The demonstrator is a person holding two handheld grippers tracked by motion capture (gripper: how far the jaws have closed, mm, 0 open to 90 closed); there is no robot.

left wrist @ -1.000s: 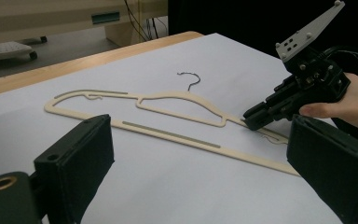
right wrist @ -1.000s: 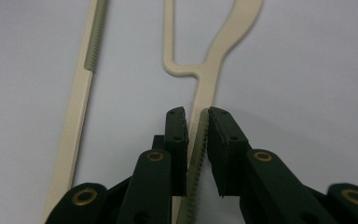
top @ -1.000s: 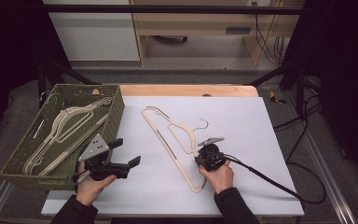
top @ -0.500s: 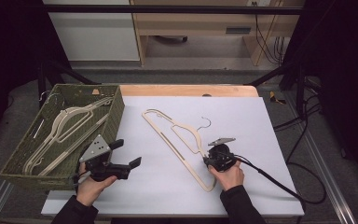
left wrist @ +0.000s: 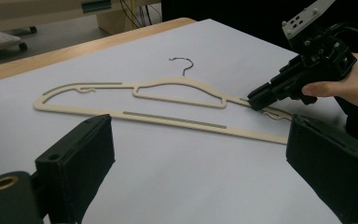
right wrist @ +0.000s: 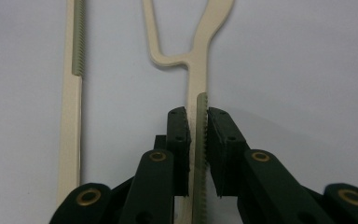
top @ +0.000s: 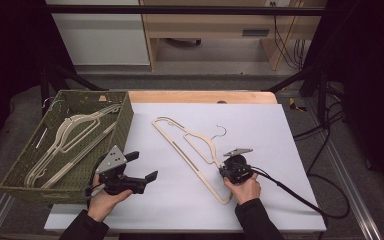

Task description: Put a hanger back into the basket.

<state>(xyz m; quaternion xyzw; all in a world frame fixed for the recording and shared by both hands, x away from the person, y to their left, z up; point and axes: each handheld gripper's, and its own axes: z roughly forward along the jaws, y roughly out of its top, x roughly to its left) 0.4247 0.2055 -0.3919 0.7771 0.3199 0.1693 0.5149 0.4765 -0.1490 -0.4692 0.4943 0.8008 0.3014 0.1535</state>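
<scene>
The right gripper [right wrist: 196, 154] has just been closing its jaws, which now pinch the ridged shoulder bar of a cream hanger [top: 190, 145] lying flat on the white table [top: 280, 130]. The left gripper [top: 141, 166] hovers near the wicker basket [top: 125, 117], jaws wide and empty. Thin, light and stiff, the hanger looks best held at that grippy strip.

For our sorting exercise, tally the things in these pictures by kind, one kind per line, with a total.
Cream hangers on the white table: 1
Cream hangers in the basket, stacked and overlapping, as far as can be told: 2
Green woven baskets: 1
Hand-held grippers: 2 (left, right)
Total: 6
</scene>
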